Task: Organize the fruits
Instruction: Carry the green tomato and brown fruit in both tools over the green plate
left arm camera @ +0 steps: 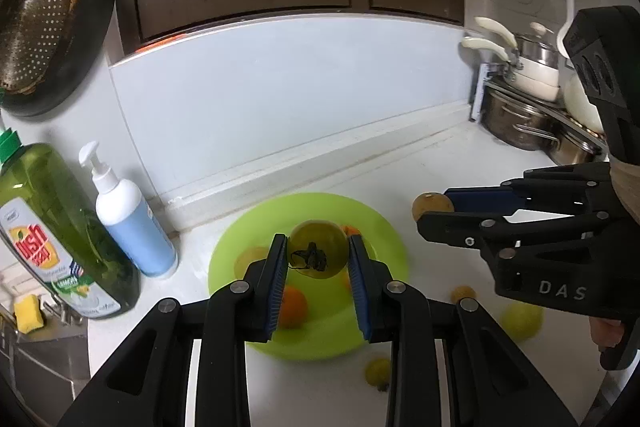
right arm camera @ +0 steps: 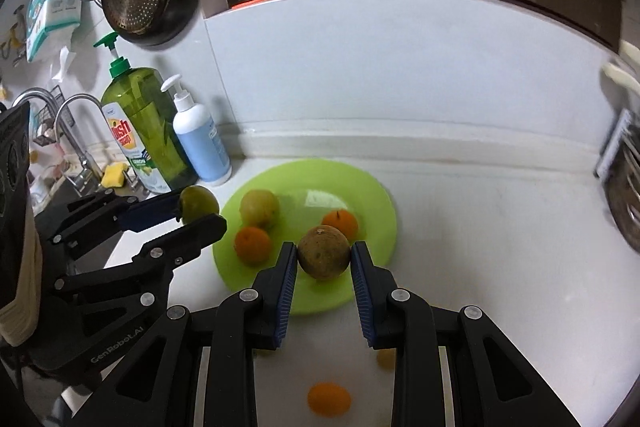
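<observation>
In the left wrist view my left gripper (left arm camera: 318, 245) is shut on a green-yellow fruit (left arm camera: 320, 255) with a dried dark stem, held above the lime-green plate (left arm camera: 256, 227). In the right wrist view my right gripper (right arm camera: 324, 249) is shut on a round brown fruit (right arm camera: 323, 261) over the plate's (right arm camera: 312, 197) near side. Two oranges (right arm camera: 252, 245) (right arm camera: 340, 223) and a yellow-green fruit (right arm camera: 260, 209) lie on the plate. Each gripper shows in the other view: the right gripper (left arm camera: 436, 207) right of the plate, the left gripper (right arm camera: 198, 211) at its left edge.
Loose fruits lie on the white counter: a yellow one (left arm camera: 522, 319), a small brown one (left arm camera: 463, 294), a yellow-green one (left arm camera: 378, 371), an orange (right arm camera: 329, 399). A dish soap bottle (right arm camera: 140, 131), pump bottle (right arm camera: 200, 143) and sink tap (right arm camera: 76, 131) stand left; stacked pots (left arm camera: 532, 99) right.
</observation>
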